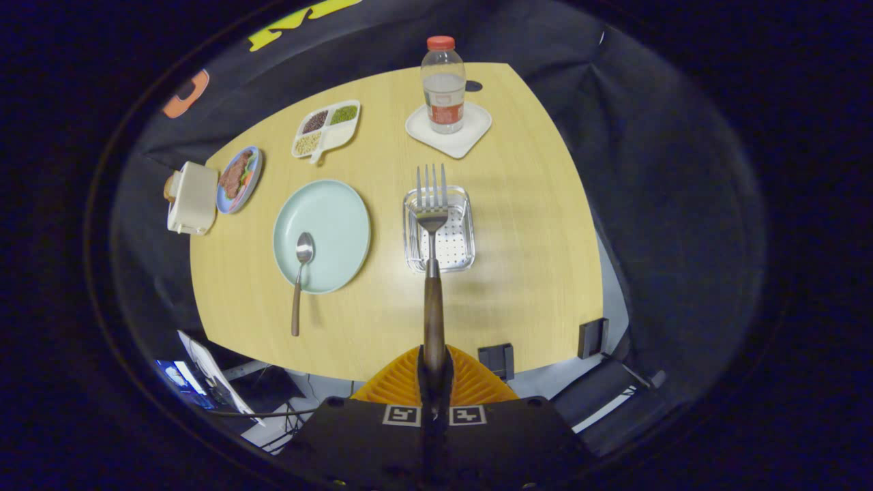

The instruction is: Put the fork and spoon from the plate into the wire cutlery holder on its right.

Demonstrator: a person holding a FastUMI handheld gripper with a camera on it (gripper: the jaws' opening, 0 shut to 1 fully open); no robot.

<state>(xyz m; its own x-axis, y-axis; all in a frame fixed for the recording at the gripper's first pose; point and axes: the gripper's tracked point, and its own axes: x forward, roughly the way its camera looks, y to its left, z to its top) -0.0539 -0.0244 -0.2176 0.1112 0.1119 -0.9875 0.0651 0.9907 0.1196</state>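
Note:
My gripper [434,365] is shut on the fork [432,225] by its dark wooden handle, high above the table. The fork points away from me, its metal tines over the wire cutlery holder [466,235], which stands to the right of the pale green plate [337,211]. A spoon [300,276] with a brown handle lies with its bowl on the plate, and the handle sticks out over the plate's near rim onto the table. The orange ribbed fingers [477,382] press together around the handle.
A water bottle [443,85] stands on a white coaster [470,140] beyond the holder. A divided dish of beans [326,129], a small blue plate of food [239,179] and a white toaster [191,198] sit at the far left. The wooden table [532,259] ends near me.

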